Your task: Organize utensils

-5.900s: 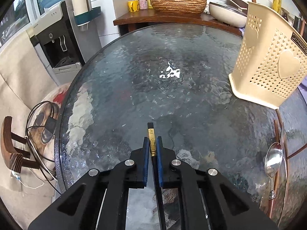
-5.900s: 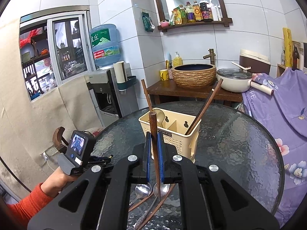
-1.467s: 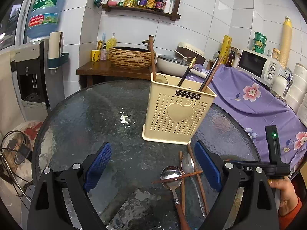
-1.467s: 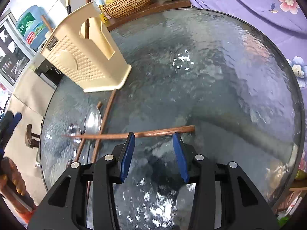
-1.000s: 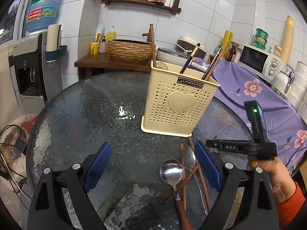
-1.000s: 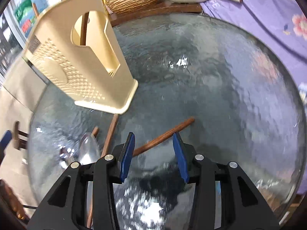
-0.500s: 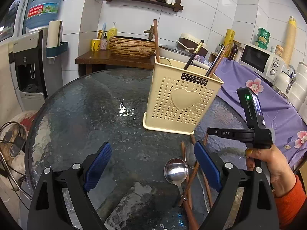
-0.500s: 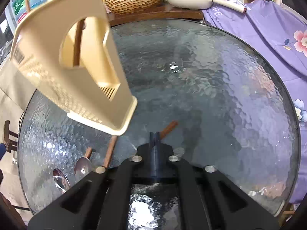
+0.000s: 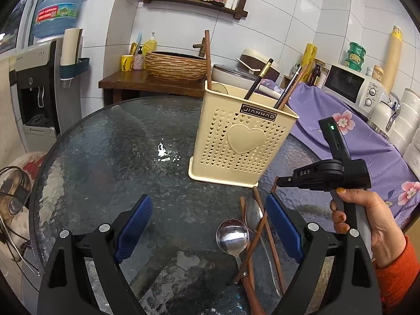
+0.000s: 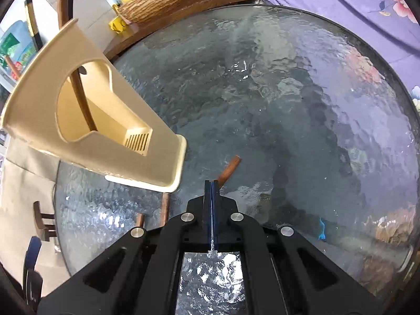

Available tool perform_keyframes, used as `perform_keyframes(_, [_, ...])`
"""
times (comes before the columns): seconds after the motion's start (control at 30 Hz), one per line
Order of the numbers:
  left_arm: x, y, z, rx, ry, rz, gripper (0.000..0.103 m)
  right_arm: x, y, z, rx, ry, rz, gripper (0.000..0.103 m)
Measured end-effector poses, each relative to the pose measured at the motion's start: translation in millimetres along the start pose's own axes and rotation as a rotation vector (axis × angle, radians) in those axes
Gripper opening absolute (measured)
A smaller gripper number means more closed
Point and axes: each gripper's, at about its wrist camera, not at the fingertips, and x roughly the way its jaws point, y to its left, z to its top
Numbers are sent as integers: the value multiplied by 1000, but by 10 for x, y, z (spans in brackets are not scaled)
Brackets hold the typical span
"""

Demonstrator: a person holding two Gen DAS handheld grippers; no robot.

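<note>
A cream perforated utensil holder (image 9: 241, 141) stands on the round glass table (image 9: 105, 157) with chopsticks and a wooden-handled spoon upright in it. In front of it lie two metal spoons (image 9: 232, 236) and several wooden chopsticks (image 9: 270, 241). My left gripper (image 9: 210, 225) hovers open, level with these, nothing between its pads. A hand holds my right gripper (image 9: 278, 183) by the holder's right corner. In the right wrist view, the right gripper (image 10: 211, 183) is shut, pads meeting with no gap. A wooden chopstick (image 10: 231, 168) sticks out from under its tips, next to the holder (image 10: 118, 152).
A wooden sideboard (image 9: 126, 81) with a woven basin (image 9: 176, 65) stands behind the table, and a water dispenser (image 9: 36, 92) to the left. A purple flowered cloth (image 9: 367, 136) and a microwave (image 9: 351, 86) are to the right. A small blue scrap (image 10: 321, 232) lies on the glass.
The right gripper's jaws went from open around the chopstick to fully shut. The chopstick swung from lying crosswise to pointing towards the holder. The left gripper stayed open and still.
</note>
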Motion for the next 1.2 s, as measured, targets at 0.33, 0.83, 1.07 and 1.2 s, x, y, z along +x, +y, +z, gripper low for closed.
perform_keyframes(0.33, [-52, 192, -50, -36, -8, -29, 86, 116, 146, 54, 83, 33, -39, 5])
perform_keyframes(0.83, [-95, 325, -125, -70, 0, -41, 86, 292, 460, 46, 21, 44, -116, 15])
perform_keyframes(1.07, [-119, 348, -123, -73, -3, -35, 86, 228, 219, 53, 32, 85, -11, 7])
perform_keyframes(1.2, [-107, 332, -123, -64, 3, -37, 86, 130, 55, 47, 45, 90, 8, 6])
